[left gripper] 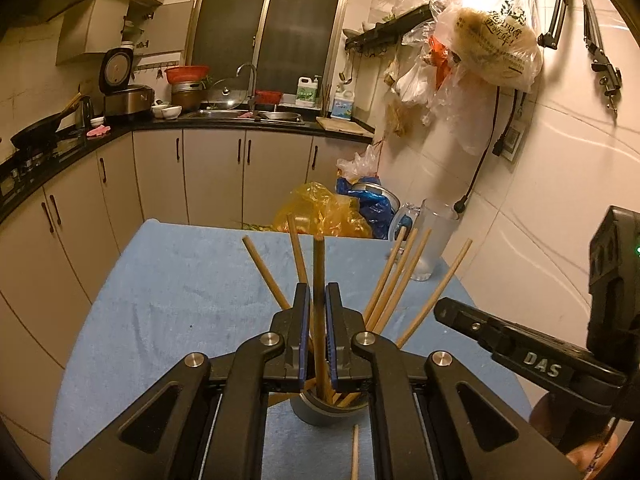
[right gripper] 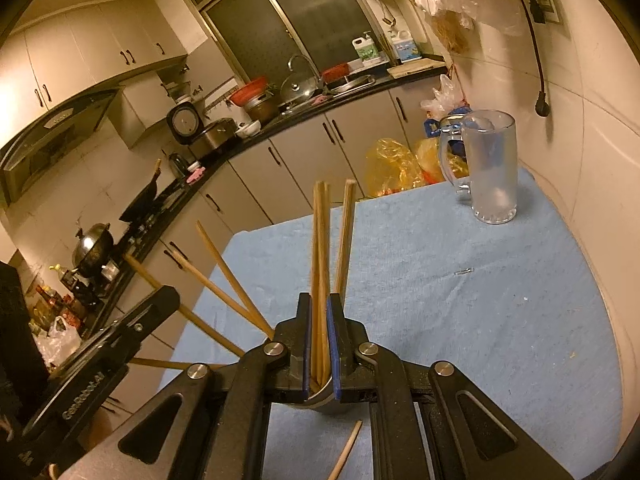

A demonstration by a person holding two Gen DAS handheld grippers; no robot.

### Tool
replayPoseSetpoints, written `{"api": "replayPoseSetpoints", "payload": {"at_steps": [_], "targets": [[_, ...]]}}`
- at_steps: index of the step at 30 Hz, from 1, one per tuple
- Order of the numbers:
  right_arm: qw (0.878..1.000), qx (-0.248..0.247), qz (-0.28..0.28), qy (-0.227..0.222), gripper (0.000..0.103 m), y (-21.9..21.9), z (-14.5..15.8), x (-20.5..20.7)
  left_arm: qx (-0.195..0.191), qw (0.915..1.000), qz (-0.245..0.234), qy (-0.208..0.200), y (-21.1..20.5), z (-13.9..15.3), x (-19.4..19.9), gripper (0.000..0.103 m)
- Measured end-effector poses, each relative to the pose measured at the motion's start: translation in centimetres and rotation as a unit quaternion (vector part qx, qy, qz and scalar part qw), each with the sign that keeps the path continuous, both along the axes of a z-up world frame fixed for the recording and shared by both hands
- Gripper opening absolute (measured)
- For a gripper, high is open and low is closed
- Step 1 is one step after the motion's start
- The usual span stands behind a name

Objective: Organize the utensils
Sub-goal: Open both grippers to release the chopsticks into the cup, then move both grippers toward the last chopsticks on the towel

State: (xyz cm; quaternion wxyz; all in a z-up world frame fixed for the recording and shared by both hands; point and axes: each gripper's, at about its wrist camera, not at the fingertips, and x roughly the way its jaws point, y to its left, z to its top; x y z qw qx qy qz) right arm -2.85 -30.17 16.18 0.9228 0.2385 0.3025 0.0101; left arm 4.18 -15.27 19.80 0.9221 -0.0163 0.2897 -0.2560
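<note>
A metal cup (left gripper: 320,410) stands on the blue cloth near the front and holds several wooden chopsticks (left gripper: 400,280) fanning outward. My left gripper (left gripper: 318,304) is shut on one upright chopstick (left gripper: 319,272) above the cup. My right gripper (right gripper: 319,312) is shut on a small bundle of chopsticks (right gripper: 321,248) standing in the same cup (right gripper: 320,398). The right gripper's body shows at the right of the left wrist view (left gripper: 520,348). One loose chopstick (left gripper: 355,456) lies on the cloth in front of the cup; it also shows in the right wrist view (right gripper: 346,452).
A glass mug (right gripper: 490,168) stands at the far right of the blue-covered table (right gripper: 480,300); it also shows in the left wrist view (left gripper: 434,236). Plastic bags (left gripper: 324,212) sit beyond the far edge. A tiled wall (left gripper: 540,200) runs along the right. Kitchen cabinets (left gripper: 160,176) lie behind and left.
</note>
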Motion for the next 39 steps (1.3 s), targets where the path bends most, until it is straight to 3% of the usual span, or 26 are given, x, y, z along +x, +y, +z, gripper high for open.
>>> {"api": "replayPoseSetpoints", "payload": {"at_steps": [6,8,12,15,17,22,28,31,39], "targets": [[1.000,-0.011,-0.001,-0.024,0.023,0.2,1.6,-2.2,-0.007,1.0000,0.003,-0.005,0.6,0.6,-0.9,0.016],[0.999,-0.016,-0.006,-0.031,0.033,0.4,2.0,-3.1,-0.011,0.9999,0.002,-0.009,0.9,0.8,-1.5,0.017],[0.998,-0.034,-0.022,-0.042,0.048,0.6,2.2,-4.6,-0.011,0.9996,0.008,-0.024,1.6,1.2,-2.7,0.032],[0.996,-0.056,-0.049,-0.048,0.073,1.1,1.9,-5.7,-0.015,0.9994,0.013,-0.029,2.2,1.3,-3.6,0.034],[0.993,-0.080,-0.069,-0.049,0.080,1.5,1.5,-6.2,-0.018,0.9992,0.018,-0.030,2.6,1.1,-4.2,0.037],[0.990,-0.093,-0.096,-0.035,0.085,1.8,0.6,-6.4,-0.015,0.9985,0.035,-0.039,3.6,0.7,-5.3,0.052],[0.981,-0.145,-0.122,-0.031,0.093,2.2,0.8,-6.8,-0.015,0.9978,0.049,-0.042,4.9,0.2,-6.3,0.059],[0.983,-0.139,-0.120,-0.027,0.099,2.3,0.5,-6.8,-0.008,0.9978,0.053,-0.038,5.5,-0.5,-6.8,0.061],[0.977,-0.153,-0.144,-0.021,0.102,2.5,-0.1,-7.1,0.019,0.9968,0.061,-0.048,6.5,-2.0,-8.8,0.068]]}}
